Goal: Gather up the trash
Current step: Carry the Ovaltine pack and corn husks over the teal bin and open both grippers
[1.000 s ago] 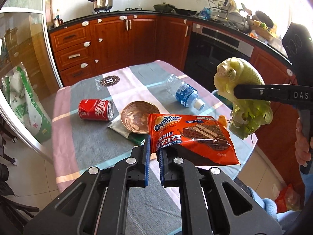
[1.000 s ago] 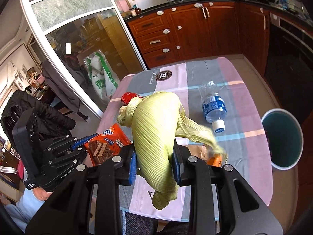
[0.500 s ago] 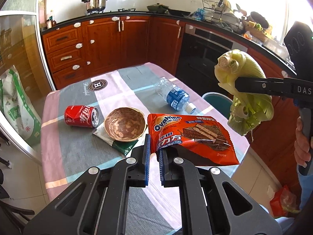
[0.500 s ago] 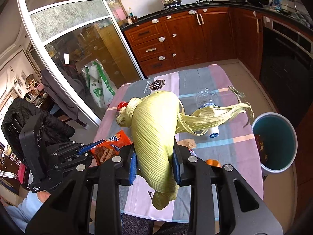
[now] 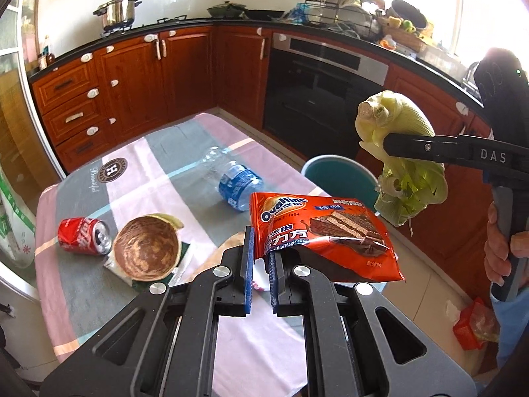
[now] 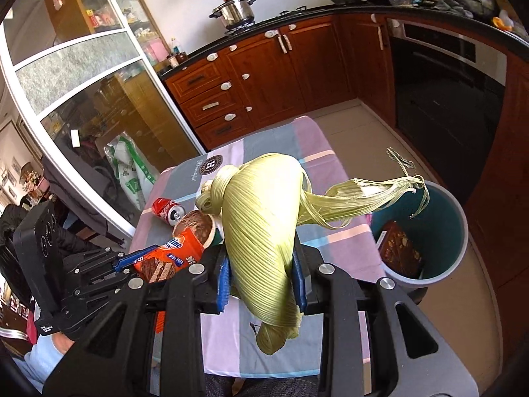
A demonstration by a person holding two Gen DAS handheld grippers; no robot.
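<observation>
Trash in both grippers, carried toward the round teal plastic bin (image 6: pixel 426 231) that stands on the floor just beside the table's far right corner. I read the raised carry as clearance over the striped pink-and-grey tablecloth (image 5: pixel 139 162).

Left gripper (image 5: pixel 261 264): fingers nearly closed, pinching one edge of the orange foil Ovaltine wafer wrapper (image 5: pixel 324 231); most of the packet sticks out to the right of the pads, bin-side.

Right gripper (image 6: pixel 261 278): fingers narrow, clamped around the middle of the pale green corn husk bundle (image 6: pixel 261 218). Its loose strands trail over the bin rim.

Red soda can (image 5: pixel 84 240), clear water bottle (image 5: pixel 236 182) and brown wooden bowl (image 5: pixel 147 253) lie on the cloth, left of the bin.
</observation>
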